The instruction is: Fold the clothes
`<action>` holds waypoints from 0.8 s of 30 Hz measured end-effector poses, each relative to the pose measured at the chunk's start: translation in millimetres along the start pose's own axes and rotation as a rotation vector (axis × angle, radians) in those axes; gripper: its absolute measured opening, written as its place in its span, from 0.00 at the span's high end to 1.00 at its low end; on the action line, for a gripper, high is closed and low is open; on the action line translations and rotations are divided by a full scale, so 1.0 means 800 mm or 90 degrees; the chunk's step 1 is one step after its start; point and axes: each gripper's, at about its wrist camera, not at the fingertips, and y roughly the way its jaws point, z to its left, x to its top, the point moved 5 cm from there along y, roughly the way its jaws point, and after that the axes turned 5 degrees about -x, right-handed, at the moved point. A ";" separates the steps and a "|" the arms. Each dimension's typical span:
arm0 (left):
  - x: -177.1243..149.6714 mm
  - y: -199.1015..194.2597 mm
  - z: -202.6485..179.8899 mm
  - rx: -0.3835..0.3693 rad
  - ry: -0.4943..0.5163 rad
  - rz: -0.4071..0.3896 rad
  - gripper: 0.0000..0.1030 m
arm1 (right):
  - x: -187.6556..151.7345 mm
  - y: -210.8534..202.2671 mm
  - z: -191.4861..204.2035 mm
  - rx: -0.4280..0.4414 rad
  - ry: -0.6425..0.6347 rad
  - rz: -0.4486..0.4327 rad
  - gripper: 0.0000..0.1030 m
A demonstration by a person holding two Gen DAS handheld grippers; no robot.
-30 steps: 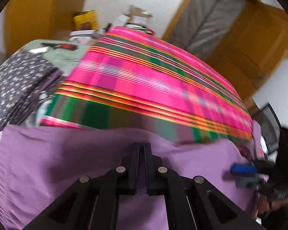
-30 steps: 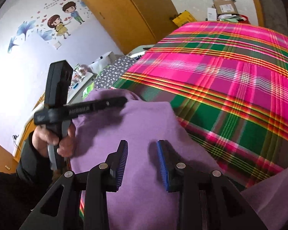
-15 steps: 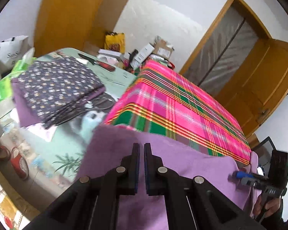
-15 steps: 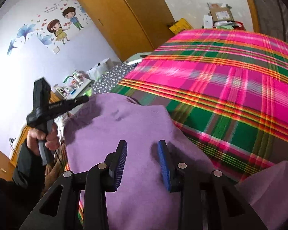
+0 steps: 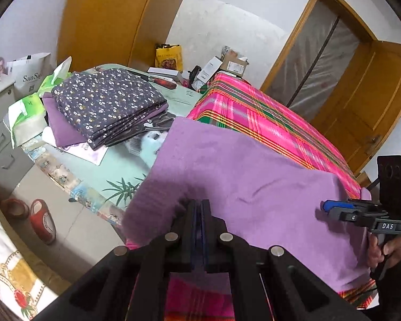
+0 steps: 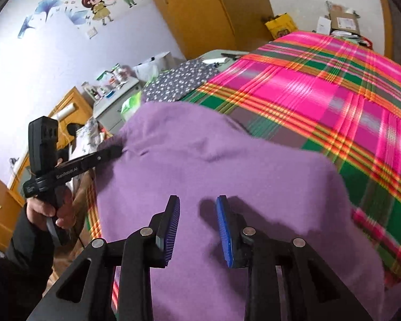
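Both grippers over purple cloth (image 5: 240,165): left (image 5: 199,208) clamped on it, right (image 6: 198,214) ("DAS", perhaps) fingers apart.

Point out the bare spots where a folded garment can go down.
Free: the plaid blanket beyond the purple garment, and the green leaf-print cover between that garment and the floral stack. Crowded: the far end with boxes.

We saw our right gripper (image 6: 197,222) hang with its blue-padded jaws apart above a purple garment (image 6: 227,176) spread on a pink-and-green plaid blanket (image 6: 334,93). Up-left of it, our left gripper (image 6: 112,151) pinched the garment's far left edge, a hand (image 6: 50,208) gripping its handle.
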 end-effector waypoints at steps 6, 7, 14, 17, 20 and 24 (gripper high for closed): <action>0.022 0.014 -0.023 -0.003 0.023 0.004 0.97 | 0.015 0.002 0.008 0.000 -0.007 -0.005 0.72; 0.029 0.019 -0.028 0.000 0.025 0.007 0.97 | 0.018 0.005 0.010 -0.004 -0.009 -0.002 0.72; 0.064 0.068 -0.049 0.040 0.053 0.082 0.97 | 0.020 0.020 0.007 -0.013 0.003 0.012 0.71; 0.072 0.085 -0.048 0.030 0.047 0.100 0.97 | 0.015 0.015 -0.003 -0.018 0.022 0.009 0.71; 0.079 0.095 -0.037 0.028 0.023 0.100 0.99 | 0.016 0.009 -0.015 -0.031 0.039 -0.004 0.71; 0.089 0.109 -0.023 0.026 -0.010 0.100 0.99 | 0.025 0.001 -0.029 -0.066 0.061 -0.031 0.72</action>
